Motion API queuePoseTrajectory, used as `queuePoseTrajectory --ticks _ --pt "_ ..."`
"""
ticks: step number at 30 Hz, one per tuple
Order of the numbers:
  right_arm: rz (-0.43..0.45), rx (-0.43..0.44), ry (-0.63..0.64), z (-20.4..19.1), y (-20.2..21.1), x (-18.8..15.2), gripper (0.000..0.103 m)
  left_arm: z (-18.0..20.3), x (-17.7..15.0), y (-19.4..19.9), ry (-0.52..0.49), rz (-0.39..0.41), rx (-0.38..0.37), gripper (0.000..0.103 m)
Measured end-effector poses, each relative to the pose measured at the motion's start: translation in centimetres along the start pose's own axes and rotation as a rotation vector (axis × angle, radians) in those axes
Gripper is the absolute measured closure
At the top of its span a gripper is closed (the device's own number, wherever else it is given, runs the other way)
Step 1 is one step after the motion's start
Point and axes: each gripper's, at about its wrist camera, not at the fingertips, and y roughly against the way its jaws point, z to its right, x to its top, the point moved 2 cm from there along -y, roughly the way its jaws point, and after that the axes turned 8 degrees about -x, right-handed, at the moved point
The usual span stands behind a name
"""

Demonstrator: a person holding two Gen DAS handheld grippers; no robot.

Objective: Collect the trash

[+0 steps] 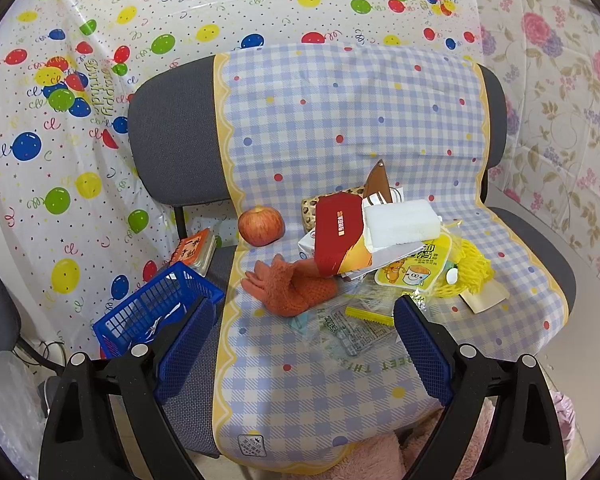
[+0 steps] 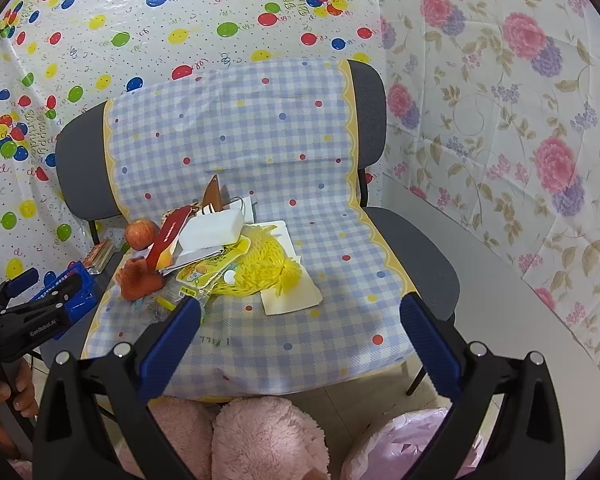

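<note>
— Hovering nearest, what do the grippers hold?
— Nothing: the left gripper (image 1: 303,340) and right gripper (image 2: 300,334) both gape, released, above the chair seat (image 2: 328,340).
— And beyond them?
— A clear wrapper (image 1: 348,328), then the trash pile (image 1: 380,240) mid-seat; a blue basket (image 1: 156,312) sits left.
— The step?
— Seemingly the approach; next probably calls for lowering onto that flat wrapper.

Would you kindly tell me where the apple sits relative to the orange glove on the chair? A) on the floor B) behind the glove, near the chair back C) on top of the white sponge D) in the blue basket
B: the apple rests on the seat just behind the orange glove, toward the chair back, apart from the blue basket.
</note>
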Motion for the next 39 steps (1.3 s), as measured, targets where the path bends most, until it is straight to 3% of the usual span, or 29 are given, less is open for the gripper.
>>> queuePoseTrajectory --ticks 35,39 --pt "0.0 0.0 -0.011 -0.2 -1.2 -0.8 0.006 -0.4 -0.5 -0.8 0.007 -0.015 0.006 0.012" --pt "0.054 0.031 -0.057 -0.5 -2.4 -0.6 0.006 -1.1 -0.6 -1.7 0.018 -0.03 0.023 0.012"
